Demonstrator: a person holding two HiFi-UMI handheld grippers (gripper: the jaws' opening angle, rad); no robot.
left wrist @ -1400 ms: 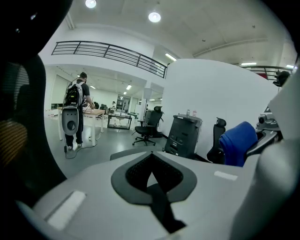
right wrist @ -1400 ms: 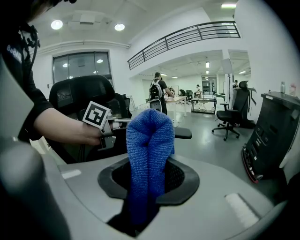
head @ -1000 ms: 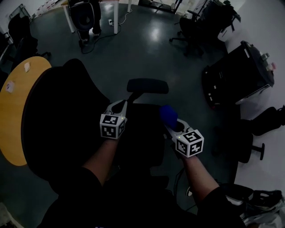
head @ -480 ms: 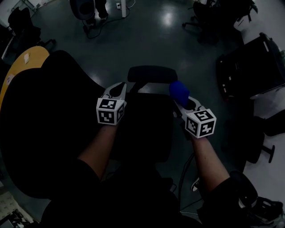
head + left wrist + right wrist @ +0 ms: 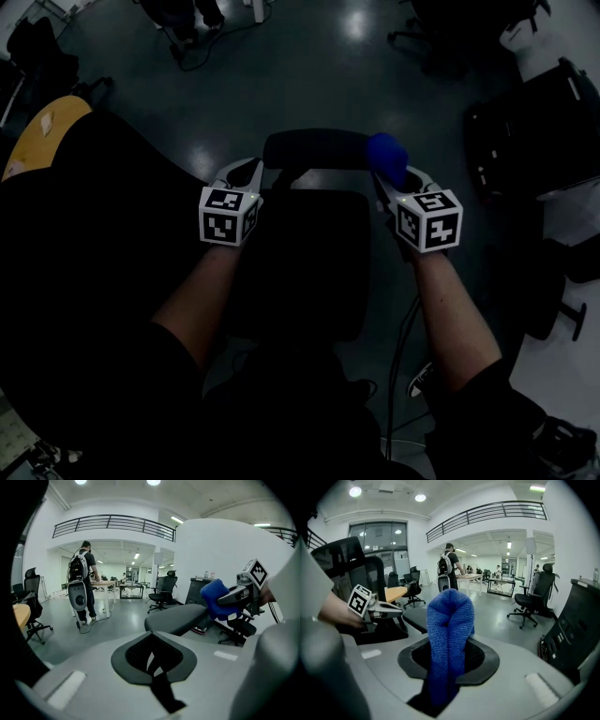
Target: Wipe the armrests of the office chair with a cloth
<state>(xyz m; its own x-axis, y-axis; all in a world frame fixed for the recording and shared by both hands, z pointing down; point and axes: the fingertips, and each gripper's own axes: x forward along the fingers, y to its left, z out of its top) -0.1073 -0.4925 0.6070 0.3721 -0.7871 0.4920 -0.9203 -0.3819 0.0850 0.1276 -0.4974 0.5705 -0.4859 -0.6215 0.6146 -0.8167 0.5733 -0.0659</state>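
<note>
Right gripper (image 5: pixel 392 176) pinches blue cloth (image 5: pixel 386 157) at 1 o'clock in head view, at right end of armrest (image 5: pixel 309 148); contact unclear. Left gripper (image 5: pixel 246 176) pressed together, empty, at 11 o'clock by armrest's left end. Judgement: wipe barely begun. Second armrest unseen, likely still to do.

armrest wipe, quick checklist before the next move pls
1. Blue cloth gripped: ok, right claw is shut on it.
2. Cloth brought to the armrest: ok, it sits at the right end in the head view.
3. Cloth pressing on the armrest: cannot tell.
4. Left claw empty: ok, shut on nothing.
5. Armrest top free of objects: ok.
</note>
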